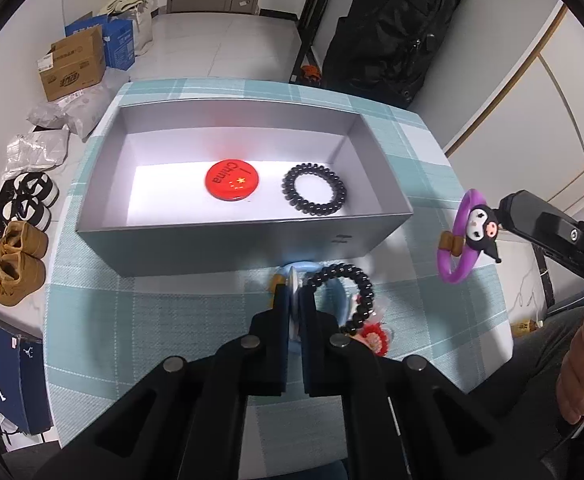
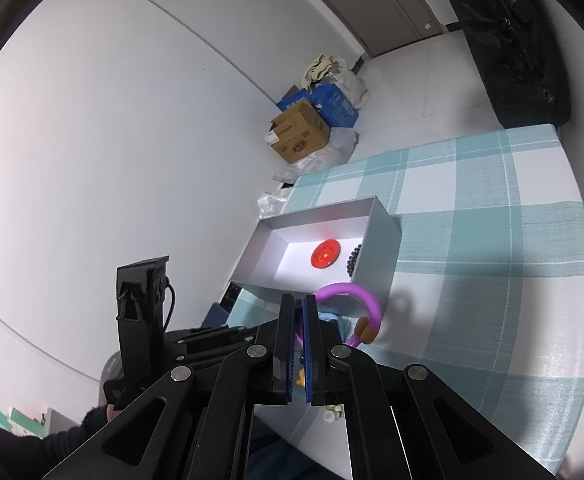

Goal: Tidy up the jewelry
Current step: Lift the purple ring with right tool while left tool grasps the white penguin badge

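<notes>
The left gripper point(image 1: 292, 292) has its fingers closed on a pale blue band point(image 1: 338, 300) near the bench's point(image 1: 132, 300) near edge, just before the grey box point(image 1: 252, 240). A black bead bracelet point(image 1: 358, 296) lies against it and may drag along. The right gripper point(image 2: 299, 332) pinches a purple rubbery bracelet point(image 2: 366, 300) by its rim, aloft. Both bands look light, bendy and grippy; the rim is the sensible hold.

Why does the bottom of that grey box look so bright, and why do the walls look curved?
Left wrist view: the floor of the grey box is washed out white by glare around the red badge; the fisheye lens bends the table edges. Right wrist view: same glare in the box, the wall line bows, dark corners ring the picture.
</notes>
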The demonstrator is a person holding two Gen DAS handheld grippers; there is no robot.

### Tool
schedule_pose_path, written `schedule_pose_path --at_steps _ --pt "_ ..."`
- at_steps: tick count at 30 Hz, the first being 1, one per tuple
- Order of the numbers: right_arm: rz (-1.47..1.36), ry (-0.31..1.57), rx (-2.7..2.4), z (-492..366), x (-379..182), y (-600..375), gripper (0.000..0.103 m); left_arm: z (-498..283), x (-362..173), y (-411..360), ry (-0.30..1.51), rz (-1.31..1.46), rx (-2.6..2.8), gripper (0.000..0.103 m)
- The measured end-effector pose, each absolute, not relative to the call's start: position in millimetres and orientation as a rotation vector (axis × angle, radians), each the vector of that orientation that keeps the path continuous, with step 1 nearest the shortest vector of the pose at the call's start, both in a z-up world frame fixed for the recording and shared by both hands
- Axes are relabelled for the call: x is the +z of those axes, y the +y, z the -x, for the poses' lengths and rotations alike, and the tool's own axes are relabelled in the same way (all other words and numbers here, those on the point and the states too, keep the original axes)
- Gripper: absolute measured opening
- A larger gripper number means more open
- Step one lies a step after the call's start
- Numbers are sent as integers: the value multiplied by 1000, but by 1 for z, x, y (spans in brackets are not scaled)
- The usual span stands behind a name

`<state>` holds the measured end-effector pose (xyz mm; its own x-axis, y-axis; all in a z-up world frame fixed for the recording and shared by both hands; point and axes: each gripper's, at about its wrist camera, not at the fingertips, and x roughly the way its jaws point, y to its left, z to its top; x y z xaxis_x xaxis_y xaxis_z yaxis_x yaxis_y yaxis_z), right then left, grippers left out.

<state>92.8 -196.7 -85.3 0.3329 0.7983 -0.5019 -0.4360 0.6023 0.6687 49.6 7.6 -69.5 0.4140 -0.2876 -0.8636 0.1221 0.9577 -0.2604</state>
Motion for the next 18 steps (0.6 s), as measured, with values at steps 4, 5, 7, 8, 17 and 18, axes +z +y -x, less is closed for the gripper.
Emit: schedule_pose_path --at_steps 4,5,7,8,17,18 --pt "-456 913 848 -92 -85 -193 3 -49 -72 15 1129 221 -268 1" --pt "-455 911 849 -93 -85 -192 3 -50 -72 16 1130 224 -267 1" --pt "-453 911 850 -93 -85 -191 3 -50 -72 15 1131 226 -264 1" --pt "-454 912 849 -93 -85 -191 3 -51 -72 14 1128 225 -263 1" --pt "-459 912 844 -93 -86 -191 3 -57 -81 13 1177 270 -265 2" --pt "-459 912 843 -93 -85 -192 3 -58 -85 13 1194 274 -262 2"
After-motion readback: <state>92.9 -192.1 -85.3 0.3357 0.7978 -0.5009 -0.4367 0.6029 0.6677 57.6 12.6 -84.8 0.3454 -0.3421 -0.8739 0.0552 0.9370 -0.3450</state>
